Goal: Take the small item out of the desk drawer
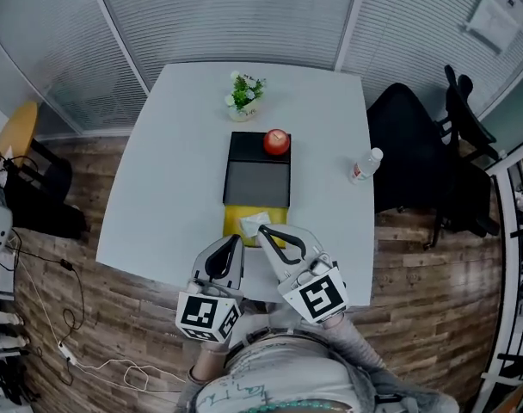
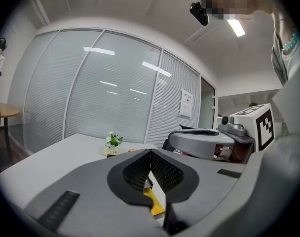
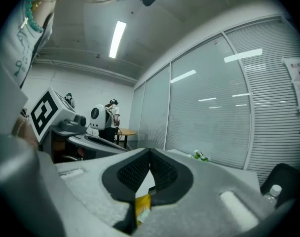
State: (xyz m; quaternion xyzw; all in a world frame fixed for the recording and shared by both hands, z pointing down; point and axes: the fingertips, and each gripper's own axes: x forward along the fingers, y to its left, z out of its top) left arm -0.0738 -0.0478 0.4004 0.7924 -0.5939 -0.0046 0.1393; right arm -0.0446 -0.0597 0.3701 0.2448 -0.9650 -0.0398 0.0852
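L gripper (image 1: 235, 241): jaws pressing together tip to tip, nothing btwn them.
R gripper (image 1: 265, 234): jaws likewise meeting, empty.
Small item (image 1: 254, 224): white, lying in yellow drawer (image 1: 234, 222), just ahead of both jaw tips.
Desk unit (image 1: 257, 179): black, sitting beyond drawer, w/ apple (image 1: 276, 141) resting on top.

The head camera sits high above the left gripper (image 1: 233, 241) and right gripper (image 1: 268, 236) and looks steeply down, so it takes in the whole white table (image 1: 175, 188). Each gripper camera rides close behind its own jaws. It faces almost level across the tabletop toward the blinded glass wall (image 2: 105, 98). All three views share the potted plant (image 1: 244, 95) well beyond the jaws. Each gripper view also catches the neighbouring gripper alongside.
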